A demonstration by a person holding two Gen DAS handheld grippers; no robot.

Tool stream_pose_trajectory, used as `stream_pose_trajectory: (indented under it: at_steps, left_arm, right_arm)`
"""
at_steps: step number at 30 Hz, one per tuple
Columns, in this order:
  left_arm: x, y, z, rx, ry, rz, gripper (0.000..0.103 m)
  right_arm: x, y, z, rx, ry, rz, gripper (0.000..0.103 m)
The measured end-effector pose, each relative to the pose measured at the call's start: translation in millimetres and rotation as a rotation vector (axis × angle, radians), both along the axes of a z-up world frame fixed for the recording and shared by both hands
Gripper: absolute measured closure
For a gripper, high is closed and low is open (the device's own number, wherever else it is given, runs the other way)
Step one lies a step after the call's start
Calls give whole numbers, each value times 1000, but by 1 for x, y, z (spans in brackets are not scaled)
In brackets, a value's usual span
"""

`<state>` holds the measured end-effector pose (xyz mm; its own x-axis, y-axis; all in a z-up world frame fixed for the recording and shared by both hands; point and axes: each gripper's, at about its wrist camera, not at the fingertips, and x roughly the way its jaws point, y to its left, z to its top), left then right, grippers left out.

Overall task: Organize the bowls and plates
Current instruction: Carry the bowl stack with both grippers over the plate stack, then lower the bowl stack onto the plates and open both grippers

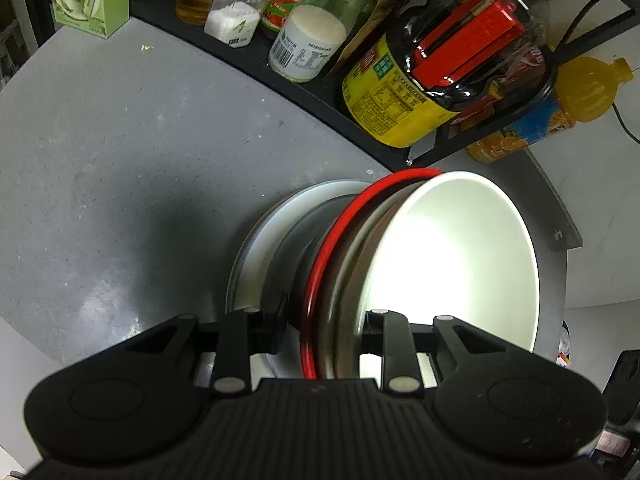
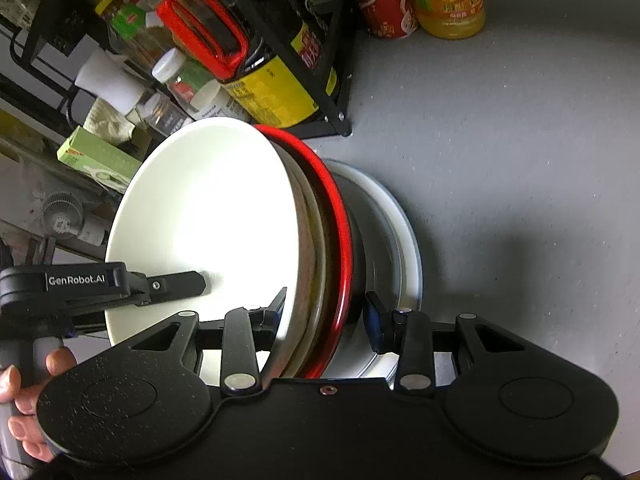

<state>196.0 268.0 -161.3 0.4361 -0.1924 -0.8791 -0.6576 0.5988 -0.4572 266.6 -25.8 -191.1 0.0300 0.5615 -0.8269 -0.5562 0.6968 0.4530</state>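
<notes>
The left gripper [image 1: 322, 330], a black two-finger tool, had its jaws closed across the near rims of a nested stack, one finger outside on the left and the other inside the top bowl, so it looked clamped on the stack. The right gripper [image 2: 326, 316] stood the same way from the opposite side: one finger inside the top bowl, the other [image 2: 376, 326] against the dark outer wall, apparently gripping the stack too. A hand [image 2: 24, 396] showed at the lower left of the right wrist view, around the left tool's handle. The stack was built of a glossy white ceramic bowl [image 1: 452, 256] on top, a brown-rimmed bowl [image 1: 352, 280] under it, then a red-rimmed black bowl [image 1: 320, 264], all resting on a wide pale grey plate [image 1: 260, 248]. It stood on the grey speckled countertop [image 1: 120, 160], near a black wire rack [image 1: 360, 120] of bottles and jars at the far side, with a yellow-labelled dark sauce bottle [image 1: 400, 92] closest. I judged the stack heavy, rigid and breakable, its glazed walls slippery under narrow pads. The rims offered the best hold, taken on opposite sides so the weight was shared. Any tilt might have let the bowls slide on the plate, whose own rim neither tool seemed to hold.
</notes>
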Motion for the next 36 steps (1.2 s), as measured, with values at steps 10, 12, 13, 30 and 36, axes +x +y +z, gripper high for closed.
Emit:
stream_pose_trajectory:
  at_steps: [10,12,13,30,36]
  left_arm:
    - [3,2,-4,-24,-12,-28,76]
    - [3,4,-6,-36,-8,-31,75]
    - [3,5,-6,-36,-12,-35,75]
    - [22,-6,33,109,-76,-148,47]
    - [26,-17,53,163,-116,-172,28]
  right_arm:
    - [0,2,-2,-19,4,-18,62]
    - [-1,3,-2,-4,11,-14,54]
    - [-1,2,-2,2,10,-17,54]
    - [4,-35,42,75,-132,-162,35]
    - [-6,-65,52,61,-212,-244,26]
